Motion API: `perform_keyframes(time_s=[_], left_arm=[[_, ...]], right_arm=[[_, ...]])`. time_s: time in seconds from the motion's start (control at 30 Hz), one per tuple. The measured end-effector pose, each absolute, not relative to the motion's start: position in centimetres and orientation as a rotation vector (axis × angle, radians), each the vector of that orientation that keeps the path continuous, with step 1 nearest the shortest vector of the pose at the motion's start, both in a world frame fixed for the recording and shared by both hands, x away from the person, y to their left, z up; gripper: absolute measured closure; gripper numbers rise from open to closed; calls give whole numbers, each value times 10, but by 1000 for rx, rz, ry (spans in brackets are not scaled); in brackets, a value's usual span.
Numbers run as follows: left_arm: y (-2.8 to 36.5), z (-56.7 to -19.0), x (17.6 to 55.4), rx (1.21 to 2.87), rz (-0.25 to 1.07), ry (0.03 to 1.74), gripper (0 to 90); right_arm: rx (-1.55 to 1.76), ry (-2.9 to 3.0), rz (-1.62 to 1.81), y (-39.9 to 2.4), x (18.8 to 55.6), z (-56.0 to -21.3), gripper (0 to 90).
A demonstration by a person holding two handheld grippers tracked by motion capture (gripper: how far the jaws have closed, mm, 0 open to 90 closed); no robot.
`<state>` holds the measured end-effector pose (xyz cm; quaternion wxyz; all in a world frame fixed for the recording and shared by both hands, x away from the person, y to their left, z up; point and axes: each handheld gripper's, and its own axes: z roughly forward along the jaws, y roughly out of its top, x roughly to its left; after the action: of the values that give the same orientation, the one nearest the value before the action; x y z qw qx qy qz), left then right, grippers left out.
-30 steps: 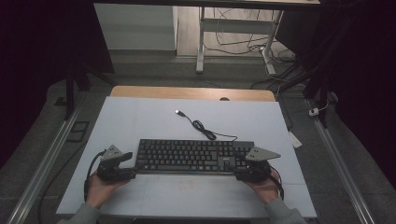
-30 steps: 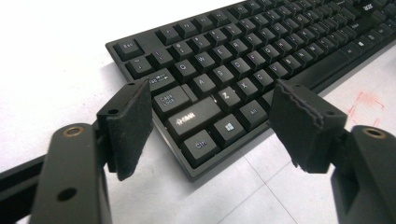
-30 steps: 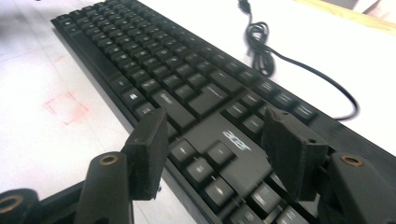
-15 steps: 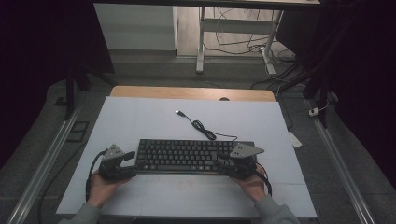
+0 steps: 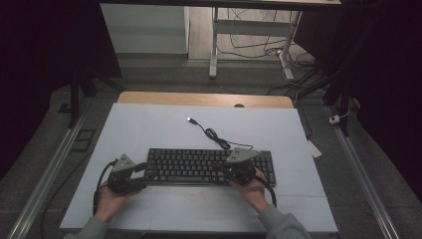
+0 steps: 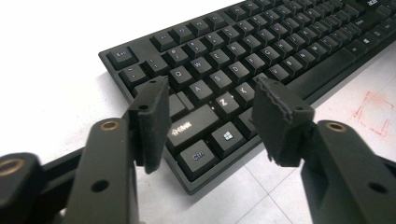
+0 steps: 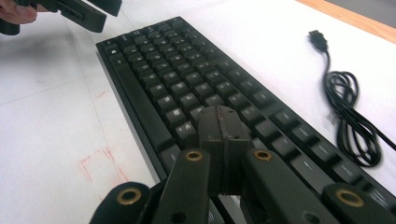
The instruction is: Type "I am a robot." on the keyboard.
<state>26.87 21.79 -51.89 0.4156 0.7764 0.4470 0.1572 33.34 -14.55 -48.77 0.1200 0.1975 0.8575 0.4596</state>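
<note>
White tabletop [image 5: 149,129], red square mark [image 6: 373,112]

Black keyboard [image 5: 209,165] flat on the white table, cable coiled behind it.

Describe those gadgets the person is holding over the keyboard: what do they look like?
Each hand holds a black gripper: the left gripper and right gripper both carry a grey three-cornered plate on top and trail a black cable. Up close, each has two black jaws with brass-coloured rivets; the left one's pads are ridged along the edge. The person wears grey sleeves.
</note>
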Motion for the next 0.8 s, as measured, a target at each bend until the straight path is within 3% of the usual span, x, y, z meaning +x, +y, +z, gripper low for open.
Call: perform_keyframes(time_s=[0.17,0.43,0.8], left_arm=[[218,-519,269,1954,407,1111,571],[214,-522,272,1992,425,1100,857],[210,-528,279,2051,454,1104,888]], right_arm=[[566,2513,1347,-138,335,-488,897],[567,2513,1353,-131,339,-490,897],[567,2522,1343,-122,347,-491,897]])
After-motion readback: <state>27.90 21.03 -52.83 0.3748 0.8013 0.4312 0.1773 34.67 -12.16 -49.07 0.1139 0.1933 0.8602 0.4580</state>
